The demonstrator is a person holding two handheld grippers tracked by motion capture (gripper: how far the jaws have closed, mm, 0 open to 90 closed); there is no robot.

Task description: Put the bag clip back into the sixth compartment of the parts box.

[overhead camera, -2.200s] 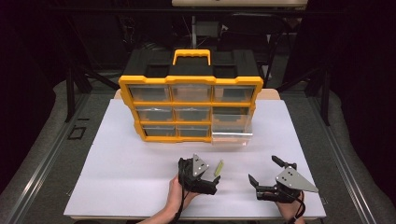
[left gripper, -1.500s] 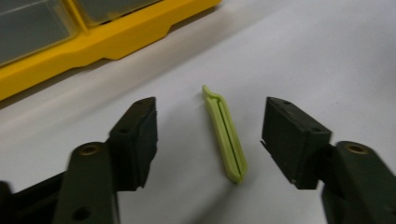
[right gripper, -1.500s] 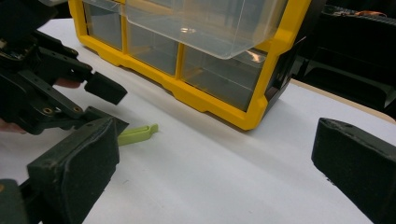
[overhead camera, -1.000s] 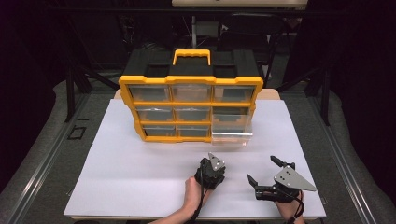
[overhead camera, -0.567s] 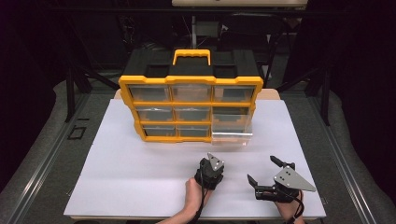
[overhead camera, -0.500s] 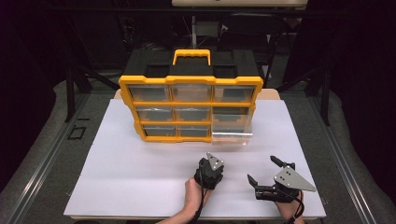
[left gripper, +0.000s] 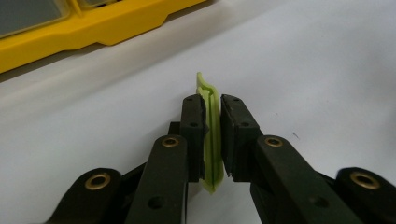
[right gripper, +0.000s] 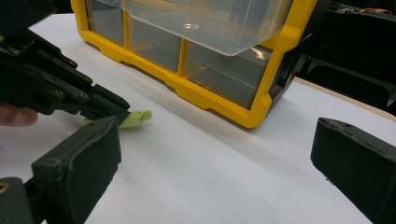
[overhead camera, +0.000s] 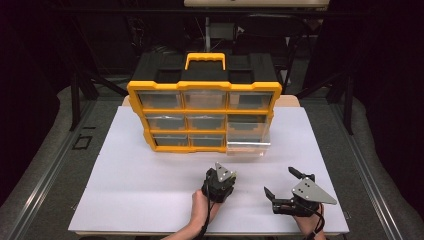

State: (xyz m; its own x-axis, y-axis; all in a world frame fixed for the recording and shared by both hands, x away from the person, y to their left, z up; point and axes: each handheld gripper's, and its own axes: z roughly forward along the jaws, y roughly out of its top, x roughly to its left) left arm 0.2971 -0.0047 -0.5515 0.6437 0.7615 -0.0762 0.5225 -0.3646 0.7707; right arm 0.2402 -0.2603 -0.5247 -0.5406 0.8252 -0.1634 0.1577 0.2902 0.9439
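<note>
On the white table top, front centre, near the person's edge:

Item 1. Left gripper, jaws pressed from both sides on a thin pale-green plastic clip, held edge-on with its tip poking past the pads. In the right gripper view the same clip sits low, close over the white surface.

Item 2. Right gripper, jaws spread wide with nothing between them, resting to the right of the left one, apart from it.

Item 3. Yellow organiser with 9 clear drawers in 3 rows and a carry handle, standing at the back of the table. 1 drawer, bottom right, is pulled out towards the person and looks empty as far as can be told.

Handling note, as judged: the clip appears bound for the open drawer. Keep the squeeze steady, since only a narrow strip is pinched and the piece could twist out. Lift it clear of the drawer's front wall before bringing it over, lower it inside, then let go. The right gripper is well placed to steady or push the drawer shut.
</note>
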